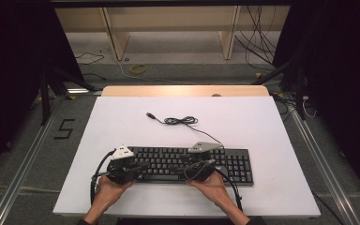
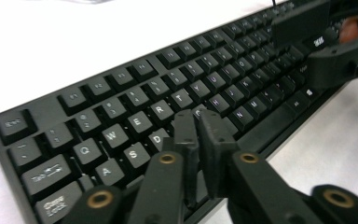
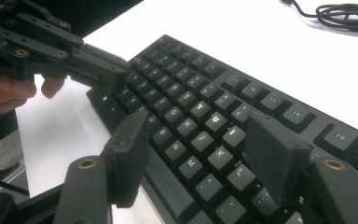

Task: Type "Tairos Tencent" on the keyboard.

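Note:
A black keyboard [image 1: 187,161] lies across the near half of the white table top [image 1: 243,117]. My left gripper [image 1: 144,167] hovers over its left end, and in the left gripper view [image 2: 197,116] the jaws are shut together with nothing between them, just above the keys near F and G [image 2: 135,93]. My right gripper [image 1: 191,168] is over the middle keys. Its jaws [image 3: 198,135] stand wide open above the J and K keys [image 3: 191,93], holding nothing. Each gripper is held by a hand at the table's near edge.
The keyboard's cable [image 1: 180,121] lies coiled on the table behind it, its USB plug [image 1: 150,115] loose at the left; the coil [image 3: 345,11] is also in the right gripper view. The left gripper [image 3: 107,74] hangs close across from the right one.

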A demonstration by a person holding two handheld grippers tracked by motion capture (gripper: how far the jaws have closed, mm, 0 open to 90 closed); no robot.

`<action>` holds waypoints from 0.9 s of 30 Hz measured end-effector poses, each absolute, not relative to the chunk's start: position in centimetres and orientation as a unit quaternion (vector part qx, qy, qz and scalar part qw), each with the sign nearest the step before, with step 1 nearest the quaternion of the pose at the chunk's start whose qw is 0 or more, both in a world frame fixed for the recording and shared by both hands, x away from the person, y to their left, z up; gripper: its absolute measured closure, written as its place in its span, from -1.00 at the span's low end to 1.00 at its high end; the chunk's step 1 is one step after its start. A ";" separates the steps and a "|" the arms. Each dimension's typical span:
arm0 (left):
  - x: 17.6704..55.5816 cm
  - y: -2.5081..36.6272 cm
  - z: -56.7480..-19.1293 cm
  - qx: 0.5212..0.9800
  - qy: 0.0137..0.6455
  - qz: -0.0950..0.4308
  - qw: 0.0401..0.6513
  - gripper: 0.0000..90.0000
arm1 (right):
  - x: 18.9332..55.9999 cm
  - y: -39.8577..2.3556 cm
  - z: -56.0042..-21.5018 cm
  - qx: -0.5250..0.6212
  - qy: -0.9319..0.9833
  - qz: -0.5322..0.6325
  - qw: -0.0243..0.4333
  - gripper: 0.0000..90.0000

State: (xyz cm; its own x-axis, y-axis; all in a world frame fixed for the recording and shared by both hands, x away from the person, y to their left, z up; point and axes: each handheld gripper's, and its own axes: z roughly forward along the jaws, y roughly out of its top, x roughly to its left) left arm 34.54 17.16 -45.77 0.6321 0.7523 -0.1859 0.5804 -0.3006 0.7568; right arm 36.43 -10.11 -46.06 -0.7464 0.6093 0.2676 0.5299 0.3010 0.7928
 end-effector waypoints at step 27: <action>35.3 15.8 -47.3 0.823 0.421 0.086 0.372 0.97 | 35.6 -11.9 -45.7 0.357 0.796 0.486 0.051 -0.17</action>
